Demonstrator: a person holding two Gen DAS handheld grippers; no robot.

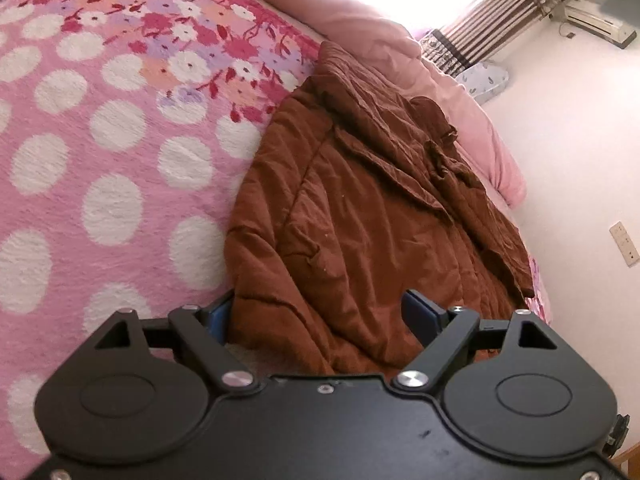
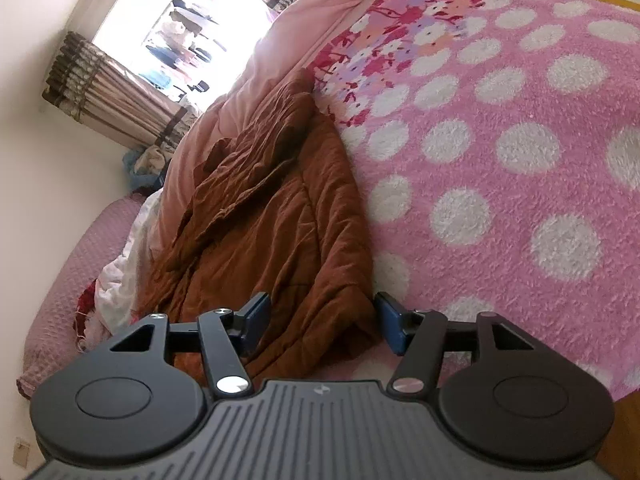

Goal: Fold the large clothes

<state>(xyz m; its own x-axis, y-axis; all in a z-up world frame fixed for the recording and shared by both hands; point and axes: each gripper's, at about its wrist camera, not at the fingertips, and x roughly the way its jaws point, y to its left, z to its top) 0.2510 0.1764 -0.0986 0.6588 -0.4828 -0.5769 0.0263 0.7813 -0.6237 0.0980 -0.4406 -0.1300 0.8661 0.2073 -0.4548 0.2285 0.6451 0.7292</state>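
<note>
Presently, garment: brown coat (image 1: 360, 208) spread along the bed (image 1: 100, 160) edge.
Left gripper (image 1: 322, 316): held open astride its hem.
Right gripper (image 2: 322, 324): likewise open.

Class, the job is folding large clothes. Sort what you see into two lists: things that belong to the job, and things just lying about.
Belongs to the job:
brown garment
left hand-held gripper
right hand-held gripper

Just lying about:
pink spotted blanket
pink duvet
striped curtain
air conditioner

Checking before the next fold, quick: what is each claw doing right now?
Left claw: open, brown garment edge between the pads, not clamped.
Right claw: open, the garment's near corner between its pads, not gripped.
</note>
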